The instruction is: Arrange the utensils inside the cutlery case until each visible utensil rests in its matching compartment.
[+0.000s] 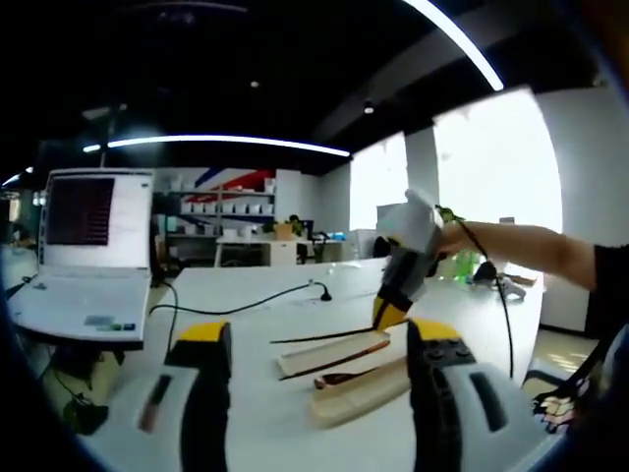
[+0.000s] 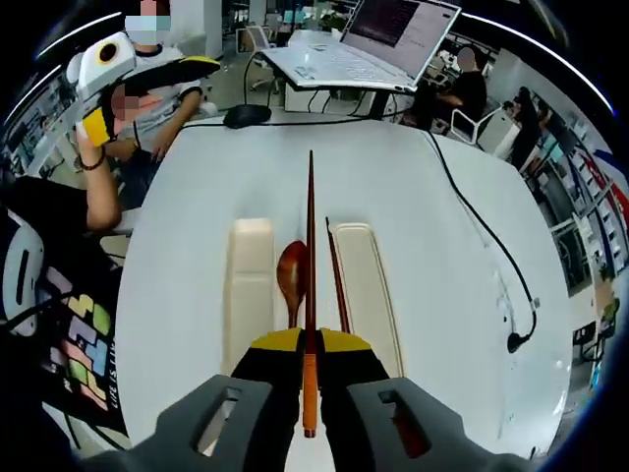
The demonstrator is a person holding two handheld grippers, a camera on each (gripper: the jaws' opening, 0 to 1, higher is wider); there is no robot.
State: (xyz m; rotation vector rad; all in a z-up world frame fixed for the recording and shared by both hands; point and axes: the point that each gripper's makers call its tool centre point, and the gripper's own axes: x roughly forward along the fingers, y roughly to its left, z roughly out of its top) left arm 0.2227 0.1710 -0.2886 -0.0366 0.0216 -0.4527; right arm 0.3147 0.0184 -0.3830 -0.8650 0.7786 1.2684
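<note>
Closed on a dark wooden chopstick (image 2: 311, 265), the right claw (image 2: 310, 393) holds it near its orange end, the yellow-tipped jaws pressed together around it, and the stick runs forward out over the middle of the white surface (image 2: 462, 324); below it lie two cream halves of the cutlery case, the left half (image 2: 250, 285) and the right half (image 2: 366, 280), side by side and lengthwise along the surface; a brown wooden spoon (image 2: 292, 275) rests between them, its bowl toward the far edge; a second chopstick (image 2: 337, 275) lies along the inner edge of the right half; whether spoon and stick sit inside a compartment cannot be told; a black cable (image 2: 482, 236) trails along the right edge of the surface to a plug; an open laptop (image 2: 364, 44) sits on a neighbouring table beyond the far edge; the left claw (image 1: 319, 393) stands open with nothing between its jaws, above the near edge; in the left gripper view the right claw (image 1: 388, 313) reaches in, with a chopstick (image 1: 319, 337) at its tip above the case (image 1: 359, 388); the laptop (image 1: 88, 246) stands off to the left there.
</note>
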